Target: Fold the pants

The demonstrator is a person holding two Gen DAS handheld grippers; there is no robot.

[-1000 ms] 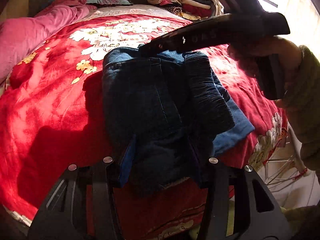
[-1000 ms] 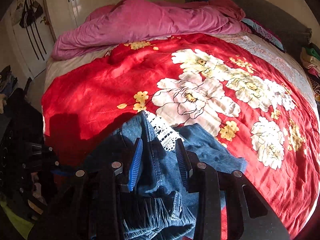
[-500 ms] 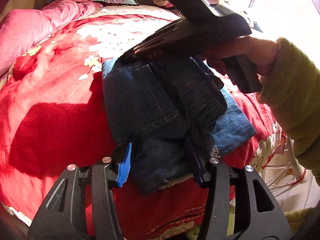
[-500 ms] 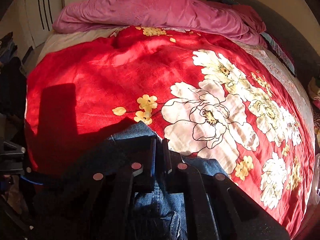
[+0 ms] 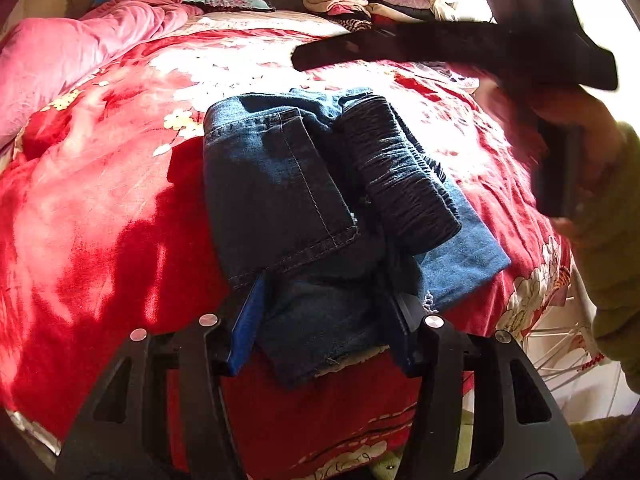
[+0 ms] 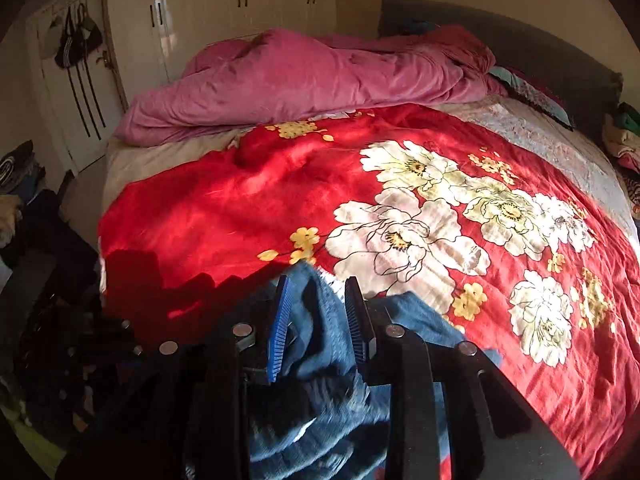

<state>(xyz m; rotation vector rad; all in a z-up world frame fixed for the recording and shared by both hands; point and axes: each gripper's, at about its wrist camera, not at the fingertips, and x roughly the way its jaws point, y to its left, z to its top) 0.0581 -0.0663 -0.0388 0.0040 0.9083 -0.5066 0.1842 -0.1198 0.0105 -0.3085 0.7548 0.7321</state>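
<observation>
The left gripper (image 5: 324,316) sits low at the near edge of the bed, its jaws easing apart, and the near end of the folded pants (image 5: 304,208) lies between its two fingers. The blue pad on one side and the dark pad on the other stand right at the edges of the denim there; whether they touch it I cannot tell. Just beyond the fingertips the pants stretch away as a compact dark-blue bundle, a hemmed leg panel on top toward the left finger and a gathered, ribbed waistband lying over toward the right finger. A lighter blue layer pokes out from under the bundle on that same side.

Higher up and farther off, the right gripper (image 5: 400,46) hangs above the far end of the pants, blurred, with a hand (image 5: 576,120) in a green sleeve (image 5: 616,248) around its handle. From its own camera the right gripper (image 6: 316,312) has its jaws opening, a fold of blue denim (image 6: 320,328) rising between the pads without being squeezed.

Under everything lies the red floral blanket (image 5: 100,208). Past both tools, a rumpled pink duvet (image 6: 304,80) lies across the bed, and a stack of folded clothes (image 5: 360,0) sits in the far corner beyond the left gripper.
</observation>
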